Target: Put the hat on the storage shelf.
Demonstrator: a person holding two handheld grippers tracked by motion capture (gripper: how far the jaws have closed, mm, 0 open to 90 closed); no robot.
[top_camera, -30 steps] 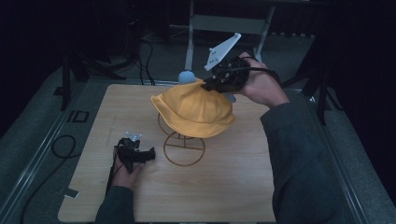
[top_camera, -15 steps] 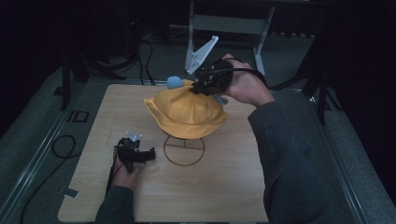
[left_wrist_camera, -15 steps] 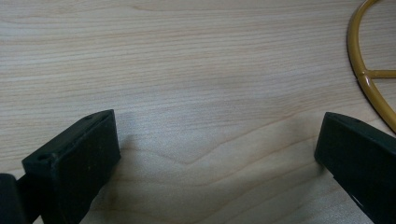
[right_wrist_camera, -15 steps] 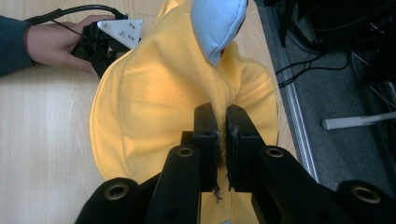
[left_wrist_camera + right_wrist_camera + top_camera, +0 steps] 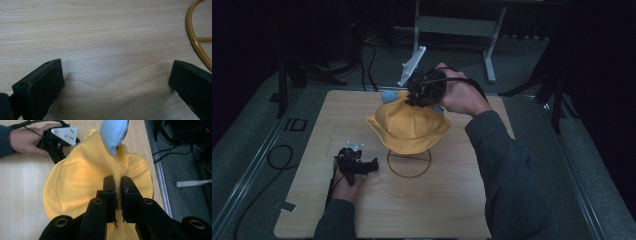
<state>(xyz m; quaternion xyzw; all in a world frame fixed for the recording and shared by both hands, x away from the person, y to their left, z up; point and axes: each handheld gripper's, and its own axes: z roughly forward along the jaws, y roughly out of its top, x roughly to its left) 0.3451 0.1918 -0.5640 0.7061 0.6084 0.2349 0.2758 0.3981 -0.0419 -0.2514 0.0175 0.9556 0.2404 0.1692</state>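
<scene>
High view: a yellow hat [image 5: 408,127] sat draped over a wire stand [image 5: 409,163] near the middle of the wooden surface [image 5: 452,200], its crown pinched from above by the right hand-held gripper [image 5: 419,98]. In the right gripper view, the two black jaws stood nearly together with a fold of the hat's fabric [image 5: 119,173] clamped between them, just below a pale blue padded top [image 5: 113,133] that poked out past the hat. The left hand-held gripper [image 5: 373,166] rested on the surface beside the stand's ring base, well apart from the hat; the left gripper view showed its jaws spread wide over bare wood, holding nothing, with the edge of the ring [image 5: 197,41] at the right. Judging by the scene, the hat was already over the stand but its cloth was bunched and crooked, so the placing looked close to done: what was left was to settle the crown, let go of the fabric and draw the right hand away.
</scene>
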